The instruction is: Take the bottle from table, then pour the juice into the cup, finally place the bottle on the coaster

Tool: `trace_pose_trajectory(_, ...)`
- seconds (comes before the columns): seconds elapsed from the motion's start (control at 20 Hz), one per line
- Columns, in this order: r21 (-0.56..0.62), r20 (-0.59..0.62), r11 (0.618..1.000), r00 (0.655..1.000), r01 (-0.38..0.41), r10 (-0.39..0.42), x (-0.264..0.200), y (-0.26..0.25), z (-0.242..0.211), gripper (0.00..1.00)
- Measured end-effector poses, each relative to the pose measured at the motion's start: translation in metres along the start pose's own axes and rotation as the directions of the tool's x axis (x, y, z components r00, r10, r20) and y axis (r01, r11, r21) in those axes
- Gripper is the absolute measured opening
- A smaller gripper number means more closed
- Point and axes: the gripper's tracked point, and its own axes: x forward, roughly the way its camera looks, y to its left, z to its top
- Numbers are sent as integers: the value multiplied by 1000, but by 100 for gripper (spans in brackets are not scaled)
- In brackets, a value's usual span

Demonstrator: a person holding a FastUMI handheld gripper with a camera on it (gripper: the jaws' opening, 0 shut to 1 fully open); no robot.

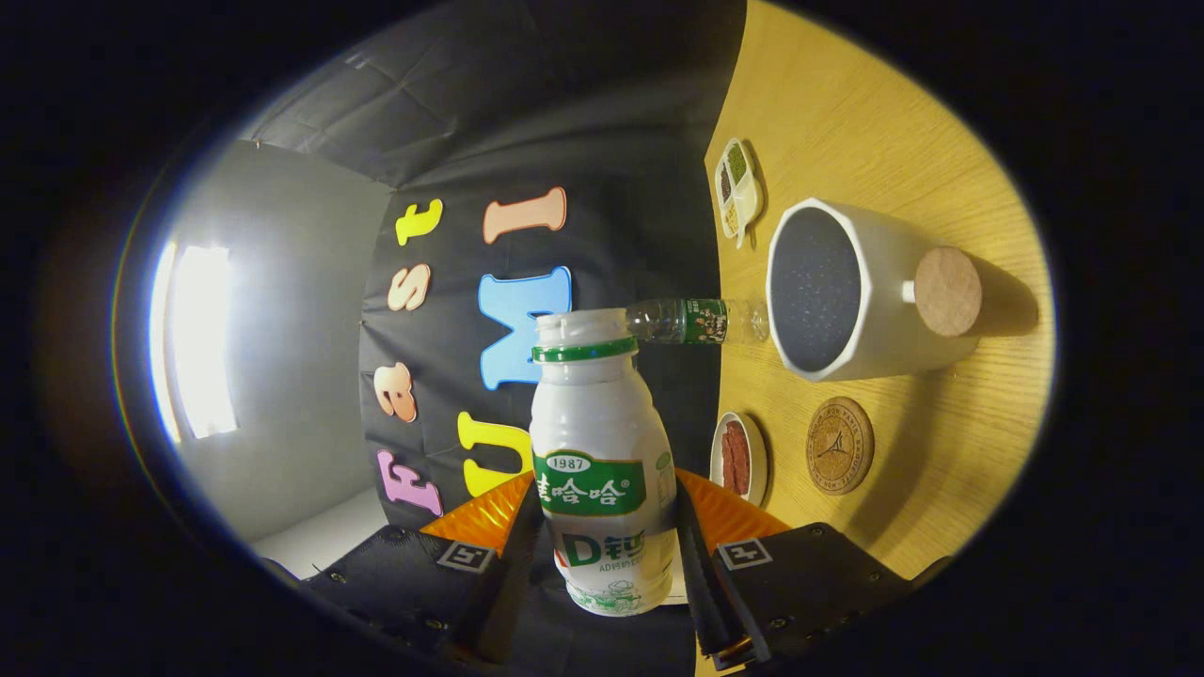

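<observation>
My gripper (607,555) is shut on a white juice bottle (602,451) with a green label and green neck ring; both fingers (513,555) press its lower sides. The whole view is rolled, so the wooden table (941,470) stands on the right like a wall. The bottle's open mouth points toward the white cup (865,291), whose dark speckled inside faces the bottle; a gap remains between mouth and rim. A cork knob (947,291) sticks out of the cup's side. The round cork coaster (839,445) lies on the table beside the cup, just beyond my right finger.
A clear plastic water bottle (696,321) stands on the table behind the juice bottle's mouth, next to the cup's rim. A small dish with reddish pieces (738,458) sits near the coaster. A divided snack dish (736,188) lies farther off. The black cloth wall fills the background.
</observation>
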Motion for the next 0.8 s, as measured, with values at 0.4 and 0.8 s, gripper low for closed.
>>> trace_pose_trajectory(0.4, 79, 11, 997, 1000, -22, 21, 0, 4, -2, 71)
trace_pose_trajectory(0.8, 154, 25, 987, 999, -45, 42, -1, 10, 0, 71)
